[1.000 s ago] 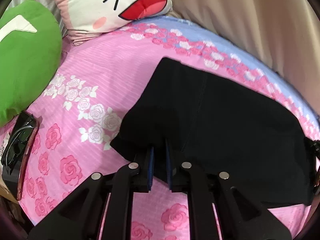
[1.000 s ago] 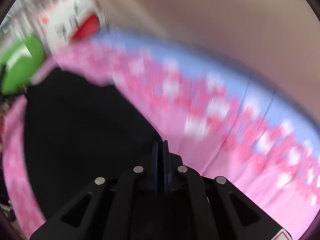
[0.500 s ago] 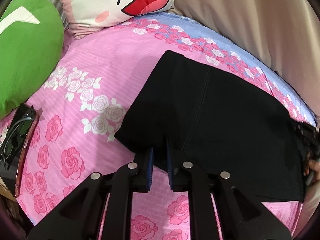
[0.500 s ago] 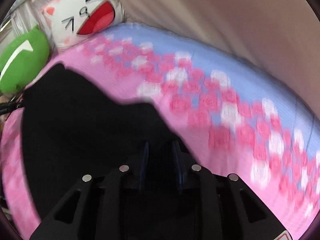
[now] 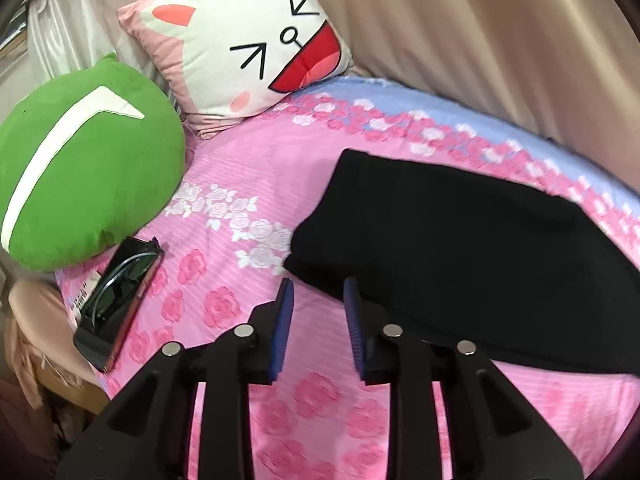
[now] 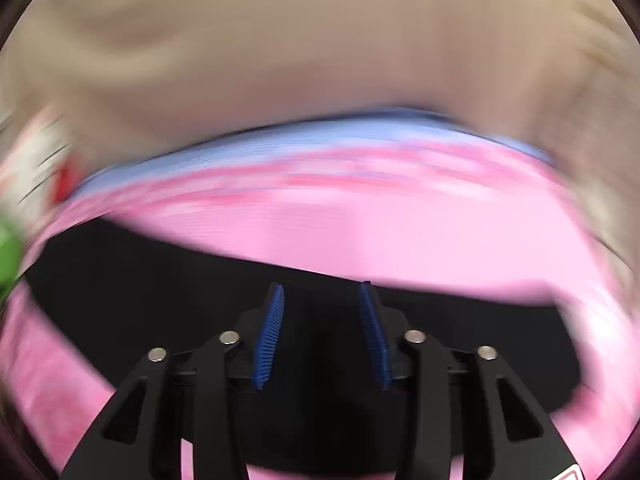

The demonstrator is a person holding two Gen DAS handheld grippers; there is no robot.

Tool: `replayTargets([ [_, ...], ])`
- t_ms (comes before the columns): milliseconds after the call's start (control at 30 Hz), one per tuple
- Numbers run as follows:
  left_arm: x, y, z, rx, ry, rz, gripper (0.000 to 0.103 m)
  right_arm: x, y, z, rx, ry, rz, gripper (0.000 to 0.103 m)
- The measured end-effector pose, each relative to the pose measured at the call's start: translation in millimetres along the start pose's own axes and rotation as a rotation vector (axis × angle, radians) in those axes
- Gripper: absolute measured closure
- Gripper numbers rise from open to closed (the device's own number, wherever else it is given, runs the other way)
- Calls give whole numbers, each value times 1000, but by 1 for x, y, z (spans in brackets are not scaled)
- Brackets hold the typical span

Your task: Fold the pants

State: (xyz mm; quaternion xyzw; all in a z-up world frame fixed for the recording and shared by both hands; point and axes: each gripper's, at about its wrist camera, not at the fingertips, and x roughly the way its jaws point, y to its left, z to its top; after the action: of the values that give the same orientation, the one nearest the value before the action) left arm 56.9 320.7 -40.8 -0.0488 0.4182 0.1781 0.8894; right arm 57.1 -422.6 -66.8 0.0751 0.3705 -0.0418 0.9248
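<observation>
Pants (image 5: 472,264): black, folded into one flat slab on the bedsheet (image 5: 248,184); right half of the left wrist view.
Left gripper (image 5: 318,300): jaws opening, blue pads parted, only pink sheet seen through the gap; nothing pinched.
Pants vs left gripper: nearest corner of the fabric lies just beyond and right of the fingertips; the right finger overlaps the lower fabric edge in the frame, contact cannot be told.
Right gripper (image 6: 322,300): jaws opening, pads well spread; black cloth fills the view behind and below the gap, pads not pressing on it. Frame heavily motion-blurred.
Pants vs right gripper (image 6: 160,300): dark band across the lower frame, directly under and ahead of the fingers.
Pants long axis: in the left wrist view, runs from upper centre down to the lower right edge; short end faces the pillows.
Containers: dark open case (image 5: 116,300) at lower left of the left wrist view, sunglasses (image 5: 120,276) lying on it.
Surroundings: green cushion (image 5: 80,184) left, cartoon-face pillow (image 5: 248,48) upper centre, beige curtain (image 5: 500,40) upper right.
</observation>
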Motion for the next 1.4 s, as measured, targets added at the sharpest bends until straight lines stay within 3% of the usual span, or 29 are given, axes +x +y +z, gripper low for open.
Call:
replayTargets([
  [100,-10,-28,3,11,-24,-13,78,-22,-103,-17,147,19,-113,58],
  [200,-16,-63,2,16,-24,-70,78,-16,-139,-25,155,50,-85,57],
  [300,-20,-97,-4,28,-14,-117,77,-3,-146,-26,127,67,-8,57],
  [433,-28,-123,-10,35,-7,-146,76,26,-140,-18,75,95,1,56],
  [467,-30,-127,-11,41,-6,-148,76,35,-141,-18,63,109,0,58],
  [533,-33,-133,-13,46,-6,-140,76,44,-135,-15,48,105,8,89],
  [567,-34,-135,-14,51,-5,-135,76,41,-132,-13,38,98,15,95],
  [700,-38,-139,-17,62,-7,-113,76,7,-136,7,12,-24,-33,96],
  [767,-36,-141,-20,68,-6,-107,76,15,-155,6,76,9,-36,95],
  [833,-31,-143,-22,69,6,-109,76,44,-162,-9,75,90,-45,91],
  [900,-23,-145,-26,70,31,-109,76,38,-156,-8,60,75,-53,81],
  [1067,-17,-144,-31,68,41,-121,76,-4,-149,-10,108,-29,-7,81],
  [1133,-15,-143,-31,62,42,-132,76,13,-151,-17,106,45,-13,81],
  [1167,-14,-143,-31,61,43,-135,76,27,-155,-24,105,94,-43,86],
  [1200,-13,-143,-32,60,44,-138,76,21,-157,-23,113,62,-37,85],
  [1267,-16,-141,-34,71,38,-137,76,2,-160,-23,167,50,-52,74],
  [1300,-17,-139,-34,76,29,-131,74,-14,-162,-24,195,11,-67,62],
  [1367,-21,-134,-36,76,-2,-116,54,-38,-164,-31,235,-46,-65,51],
  [1400,-23,-131,-37,74,-14,-113,53,-46,-167,-37,269,-58,-58,51],
])
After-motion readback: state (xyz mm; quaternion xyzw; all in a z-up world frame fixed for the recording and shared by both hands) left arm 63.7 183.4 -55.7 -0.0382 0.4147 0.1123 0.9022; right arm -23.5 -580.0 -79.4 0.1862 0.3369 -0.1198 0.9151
